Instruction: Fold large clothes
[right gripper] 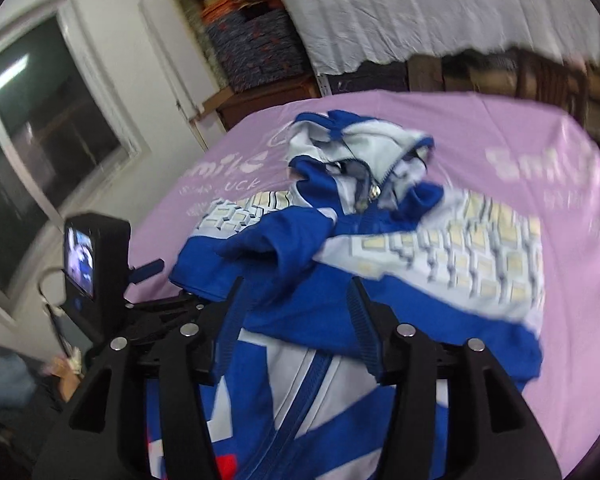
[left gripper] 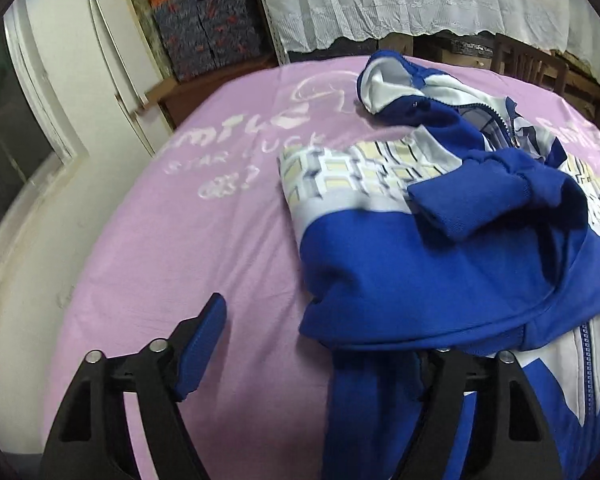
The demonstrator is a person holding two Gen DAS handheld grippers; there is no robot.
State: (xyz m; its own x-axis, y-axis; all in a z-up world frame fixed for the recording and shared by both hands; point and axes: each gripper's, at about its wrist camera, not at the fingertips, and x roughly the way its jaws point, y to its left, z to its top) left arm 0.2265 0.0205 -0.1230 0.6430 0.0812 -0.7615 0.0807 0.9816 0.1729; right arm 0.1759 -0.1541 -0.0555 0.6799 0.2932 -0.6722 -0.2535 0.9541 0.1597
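1. We see a blue and white zip jacket (left gripper: 420,264) lying rumpled on a pink sheet (left gripper: 160,240).
2. Our left gripper (left gripper: 312,332) is spread wide, one finger (left gripper: 204,340) over bare sheet, the other hidden under jacket cloth.
3. Our right gripper (right gripper: 296,316) stands spread above the jacket's front, pinching nothing.

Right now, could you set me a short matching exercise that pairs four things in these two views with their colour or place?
Things:
1. bed sheet
2. jacket
3. lace cloth
4. window

Descriptions:
A. blue and white, lying crumpled, zip partly open
B. white, hanging over the furniture behind the bed
C. pink, with white lettering
D. dark pane in a white frame, on the left wall

Pairs: 1-C, 2-A, 3-B, 4-D
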